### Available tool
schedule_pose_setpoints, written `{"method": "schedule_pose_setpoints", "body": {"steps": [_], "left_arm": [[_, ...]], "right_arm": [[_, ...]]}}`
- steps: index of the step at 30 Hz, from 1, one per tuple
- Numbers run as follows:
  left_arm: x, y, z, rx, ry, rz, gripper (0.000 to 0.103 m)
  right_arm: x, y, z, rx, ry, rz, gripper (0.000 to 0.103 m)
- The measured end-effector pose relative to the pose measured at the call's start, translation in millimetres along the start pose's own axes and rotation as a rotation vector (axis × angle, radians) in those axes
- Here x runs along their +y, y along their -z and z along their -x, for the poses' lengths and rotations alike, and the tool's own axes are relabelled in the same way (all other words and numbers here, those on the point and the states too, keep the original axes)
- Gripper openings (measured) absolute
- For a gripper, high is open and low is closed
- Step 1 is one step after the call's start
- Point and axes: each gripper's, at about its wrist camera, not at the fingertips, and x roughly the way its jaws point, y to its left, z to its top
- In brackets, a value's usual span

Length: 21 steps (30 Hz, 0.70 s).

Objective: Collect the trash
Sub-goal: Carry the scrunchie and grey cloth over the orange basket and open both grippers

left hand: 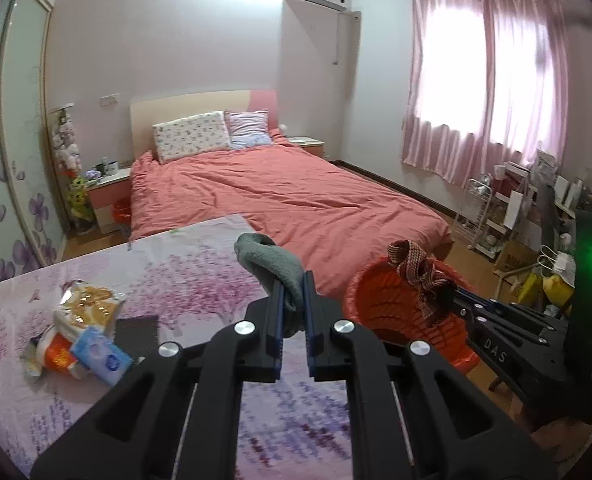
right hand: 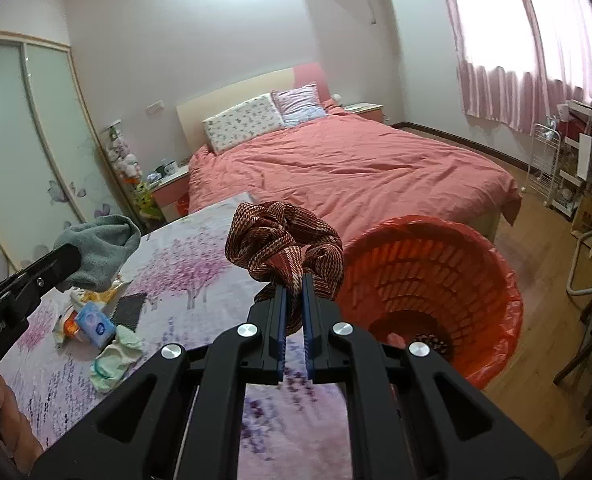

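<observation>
My left gripper [left hand: 294, 280] is shut on a grey sock [left hand: 274, 268] and holds it above the floral table [left hand: 200, 280]; it also shows in the right wrist view [right hand: 100, 250]. My right gripper [right hand: 294, 284] is shut on a red-brown woven cloth [right hand: 284, 244], held at the rim of the orange bin [right hand: 435, 280]. In the left wrist view the cloth [left hand: 415, 268] hangs over the bin [left hand: 391, 300]. Snack wrappers [left hand: 84, 304], a blue tissue pack [left hand: 102, 354] and a pale green sock [right hand: 118, 354] lie on the table.
A black flat item [left hand: 138, 328] lies by the wrappers. The bin stands on the wooden floor right of the table. A bed with a red cover [left hand: 288, 192] is behind. Shelves and clutter [left hand: 535, 208] line the right wall.
</observation>
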Motion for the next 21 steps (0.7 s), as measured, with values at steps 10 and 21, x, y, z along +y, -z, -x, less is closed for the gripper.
{"method": "schedule_pose_setpoints", "body": {"steps": [10,21], "left_arm": [[-43.8,-0.5,-22.5,-0.012,0.110,-0.051,0.009],[-95.8,7.6,-56.9,0.010,0.211,-0.105,0.010]], "right_arm": [[-39.9,-7.4,0.7,-0.026,0.039,-0.056,0.007],[-88.3,-10.0,-4.6,-0.042,0.077,-0.135,0.007]]}}
